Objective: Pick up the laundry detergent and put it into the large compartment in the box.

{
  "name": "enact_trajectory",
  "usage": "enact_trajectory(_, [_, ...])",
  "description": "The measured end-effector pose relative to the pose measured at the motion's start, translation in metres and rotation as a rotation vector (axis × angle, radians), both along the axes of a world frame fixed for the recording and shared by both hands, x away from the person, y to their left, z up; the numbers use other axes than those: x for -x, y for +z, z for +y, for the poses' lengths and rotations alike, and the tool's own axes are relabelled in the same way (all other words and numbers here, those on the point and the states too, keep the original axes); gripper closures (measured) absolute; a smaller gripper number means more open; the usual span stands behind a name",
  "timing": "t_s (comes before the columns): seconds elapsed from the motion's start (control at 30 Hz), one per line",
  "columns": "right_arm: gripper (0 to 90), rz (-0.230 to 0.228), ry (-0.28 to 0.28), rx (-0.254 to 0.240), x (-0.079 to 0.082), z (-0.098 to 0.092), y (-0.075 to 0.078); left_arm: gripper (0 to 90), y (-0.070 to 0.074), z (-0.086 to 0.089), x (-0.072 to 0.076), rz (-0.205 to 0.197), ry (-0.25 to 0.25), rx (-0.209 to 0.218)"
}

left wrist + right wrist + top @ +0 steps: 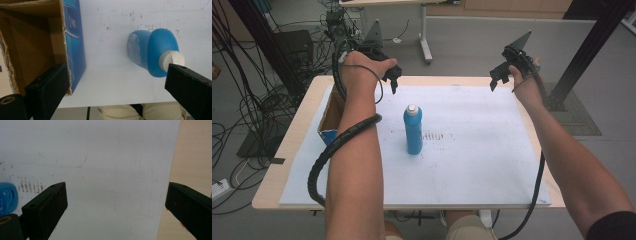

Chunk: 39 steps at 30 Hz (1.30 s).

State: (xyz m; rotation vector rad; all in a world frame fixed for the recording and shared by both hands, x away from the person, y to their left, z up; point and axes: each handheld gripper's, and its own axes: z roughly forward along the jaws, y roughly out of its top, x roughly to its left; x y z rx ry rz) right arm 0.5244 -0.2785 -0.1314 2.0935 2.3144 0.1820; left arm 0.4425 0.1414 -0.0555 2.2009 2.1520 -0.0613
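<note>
a blue bottle [413,131] stands upright on the white mat [482,165] — a box [330,117] sits at the mat's left edge. both the left gripper [393,80] and the right gripper [498,76] hang above the far edge, jaws spread — empty.

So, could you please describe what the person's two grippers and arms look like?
Both the left gripper and right gripper are black with blocky rectangular jaws and grey triangular plates. A ribbed black cable trails from the left. The right arm shows a black sleeve.
</note>
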Motion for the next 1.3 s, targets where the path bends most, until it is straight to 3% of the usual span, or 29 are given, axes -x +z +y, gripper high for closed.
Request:
enact_trajectory(0.67, [4.2, -0.011, 0.005, 0.001, 0.003, 0.001, 0.006, 6.0, 0.004, -0.004, 0.005, -0.009, 0.002, -0.009])
enact_trajectory(1.3, [4.2, -0.01, 0.004, 0.003, 0.006, -0.002, 0.009, 6.0, 0.009, -0.026, 0.008, -0.019, -0.03, 0.01])
